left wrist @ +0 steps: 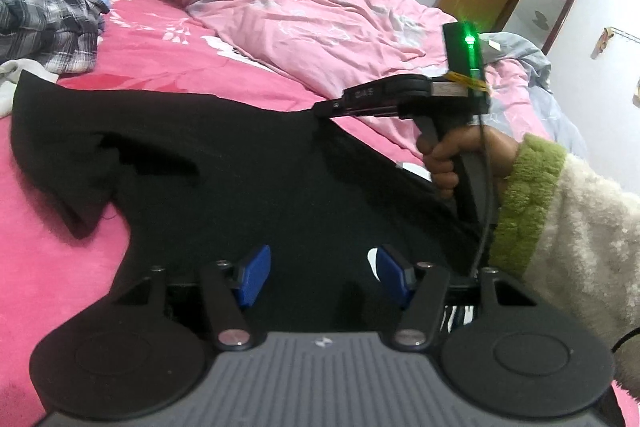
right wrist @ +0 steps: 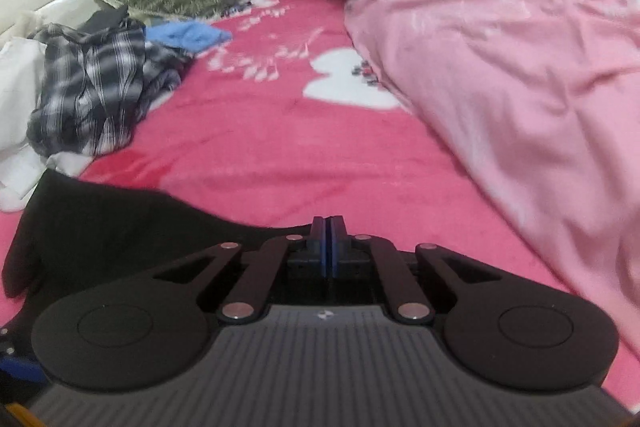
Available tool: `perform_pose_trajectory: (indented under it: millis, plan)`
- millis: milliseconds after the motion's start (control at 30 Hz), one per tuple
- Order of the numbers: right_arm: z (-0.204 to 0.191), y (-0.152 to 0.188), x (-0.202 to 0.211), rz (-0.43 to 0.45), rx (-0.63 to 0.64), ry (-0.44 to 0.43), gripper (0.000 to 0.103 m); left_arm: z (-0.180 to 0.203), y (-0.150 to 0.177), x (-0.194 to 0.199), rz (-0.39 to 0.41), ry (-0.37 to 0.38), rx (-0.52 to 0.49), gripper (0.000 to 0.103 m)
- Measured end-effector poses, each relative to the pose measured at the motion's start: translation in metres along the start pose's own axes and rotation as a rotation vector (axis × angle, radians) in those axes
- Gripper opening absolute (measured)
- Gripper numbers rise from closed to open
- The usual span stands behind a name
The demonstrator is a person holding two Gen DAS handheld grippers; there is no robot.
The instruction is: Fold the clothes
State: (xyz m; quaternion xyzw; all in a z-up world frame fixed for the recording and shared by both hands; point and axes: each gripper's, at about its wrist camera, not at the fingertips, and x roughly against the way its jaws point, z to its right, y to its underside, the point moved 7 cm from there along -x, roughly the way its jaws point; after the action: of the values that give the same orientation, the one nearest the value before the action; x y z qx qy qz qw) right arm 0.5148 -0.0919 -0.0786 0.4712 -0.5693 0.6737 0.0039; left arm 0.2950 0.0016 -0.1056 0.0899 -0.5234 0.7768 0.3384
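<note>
Black shirt [left wrist: 224, 163] spread on pink bedsheet [left wrist: 60, 287]. Left gripper [left wrist: 318, 277] above shirt, 2 pads apart, holding nothing. Right gripper [right wrist: 330, 247] pinched together at shirt's far edge, probably gripping fabric. Plaid clothes pile [right wrist: 92, 95] beyond shirt.

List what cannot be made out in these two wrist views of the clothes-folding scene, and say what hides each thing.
- Black garment, left wrist view: its near hem is hidden under the left claw and its body.
- Right claw, right wrist view: pads pressed shut at the garment's edge; whether cloth is pinched is hidden between them.
- Small dark items by the pink duvet: too small and blurred.
- Plaid clothing: cut off by the left edge.
</note>
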Motion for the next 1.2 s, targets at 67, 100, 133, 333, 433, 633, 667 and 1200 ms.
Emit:
perform_pose_trajectory:
  millis: [67,100,133,333,433,633,667,1200]
  plan:
    - [0.000,0.002,-0.011,-0.005,0.003,0.012,0.001,0.000,0.000,0.000,0.000,-0.002,-0.005,0.060]
    - [0.001,0.004,-0.018,-0.006,0.000,0.027,0.001,0.000,0.000,0.000,-0.001,-0.002,-0.005,0.060]
    - [0.003,0.006,-0.024,-0.003,-0.008,0.040,0.000,-0.001,0.000,0.000,-0.001,-0.001,-0.003,0.060]
    - [0.045,-0.003,0.012,0.082,-0.220,0.125,0.016,-0.001,-0.001,-0.001,0.000,0.002,0.000,0.060]
    - [0.074,-0.001,0.072,0.139,-0.283,0.173,0.022,-0.001,0.000,-0.002,-0.002,0.001,-0.002,0.061]
    - [0.120,0.053,0.179,0.118,-0.296,0.283,0.041,-0.001,0.000,-0.002,-0.005,-0.002,-0.006,0.061]
    - [0.122,0.067,0.183,0.090,-0.295,0.288,0.041,-0.001,0.001,-0.002,-0.005,-0.002,-0.006,0.061]
    - [0.147,0.125,0.139,0.032,-0.598,0.065,0.033,-0.001,0.001,-0.004,-0.006,0.004,-0.006,0.062]
